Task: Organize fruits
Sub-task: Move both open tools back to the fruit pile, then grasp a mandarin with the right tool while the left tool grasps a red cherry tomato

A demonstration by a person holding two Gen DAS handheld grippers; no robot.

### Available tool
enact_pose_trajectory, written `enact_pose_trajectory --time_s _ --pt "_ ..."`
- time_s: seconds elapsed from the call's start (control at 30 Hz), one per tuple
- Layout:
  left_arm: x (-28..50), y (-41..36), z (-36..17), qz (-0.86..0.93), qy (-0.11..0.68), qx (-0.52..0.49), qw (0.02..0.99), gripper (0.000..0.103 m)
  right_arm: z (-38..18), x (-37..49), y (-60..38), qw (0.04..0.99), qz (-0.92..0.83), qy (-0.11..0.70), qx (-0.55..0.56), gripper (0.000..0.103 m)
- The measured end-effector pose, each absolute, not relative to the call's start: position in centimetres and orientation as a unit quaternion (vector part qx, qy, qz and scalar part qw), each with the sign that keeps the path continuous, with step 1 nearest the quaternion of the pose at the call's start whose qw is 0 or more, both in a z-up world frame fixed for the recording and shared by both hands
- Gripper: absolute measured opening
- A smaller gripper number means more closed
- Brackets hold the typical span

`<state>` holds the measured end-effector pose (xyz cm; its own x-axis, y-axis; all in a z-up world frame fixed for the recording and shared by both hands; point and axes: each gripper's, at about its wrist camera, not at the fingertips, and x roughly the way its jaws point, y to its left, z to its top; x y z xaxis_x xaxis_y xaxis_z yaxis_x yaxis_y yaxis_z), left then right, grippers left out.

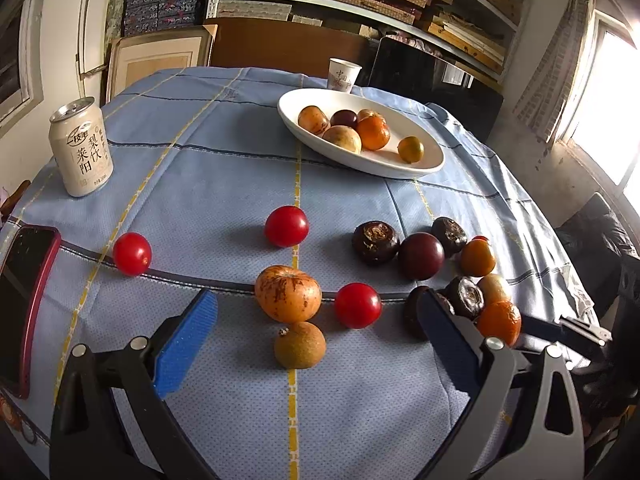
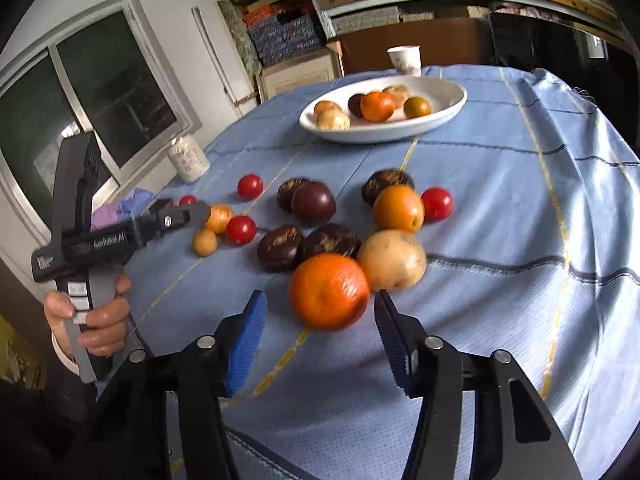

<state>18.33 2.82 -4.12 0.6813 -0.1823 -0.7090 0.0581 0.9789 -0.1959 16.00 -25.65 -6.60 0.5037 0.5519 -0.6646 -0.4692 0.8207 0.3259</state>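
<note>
My right gripper [image 2: 318, 312] is open, and a blurred orange mandarin [image 2: 329, 292] sits between its fingertips on the blue cloth; the pads do not press on it. A pale yellow fruit [image 2: 392, 260] touches the mandarin behind, beside several dark water chestnuts [image 2: 280, 248]. My left gripper [image 1: 316, 306] stands wide open over a spotted orange fruit [image 1: 288, 294], a red tomato [image 1: 357, 305] and a small brown fruit [image 1: 299, 345], holding nothing. A white oval dish [image 1: 400, 166] at the back holds several fruits. More tomatoes [image 1: 286, 226] and a dark plum [image 1: 421, 256] lie loose.
A drink can [image 1: 80, 148] stands at the left, a paper cup [image 1: 344, 74] behind the dish, a red-cased phone [image 1: 24, 300] at the left edge. The cloth drops off the table on the right. A person's hand [image 2: 100, 320] grips the left tool.
</note>
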Motion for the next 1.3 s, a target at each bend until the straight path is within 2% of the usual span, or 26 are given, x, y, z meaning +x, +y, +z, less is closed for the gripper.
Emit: enact_pose_trajectory --time_s 0.17,0.27,1.17,1.3 --pt "18.3 2.8 -4.1 -0.065 0.393 -0.076 0.914 0.098 -6.9 16.1 -25.5 0.863 0.292 0.409 0.054 0.055" --pt "18.2 2.8 -4.0 -0.063 0.390 -0.071 0.916 0.098 -7.3 16.7 -25.7 0.862 0.271 0.422 0.068 0.051" --pt "17.8 2.6 -4.1 -0.061 0.394 -0.067 0.915 0.098 -7.7 17.3 -24.6 0.871 0.217 0.431 0.093 0.051" --pt "17.9 2.7 -4.2 -0.059 0.396 -0.070 0.914 0.098 -7.8 17.4 -24.7 0.868 0.224 0.432 0.100 0.047"
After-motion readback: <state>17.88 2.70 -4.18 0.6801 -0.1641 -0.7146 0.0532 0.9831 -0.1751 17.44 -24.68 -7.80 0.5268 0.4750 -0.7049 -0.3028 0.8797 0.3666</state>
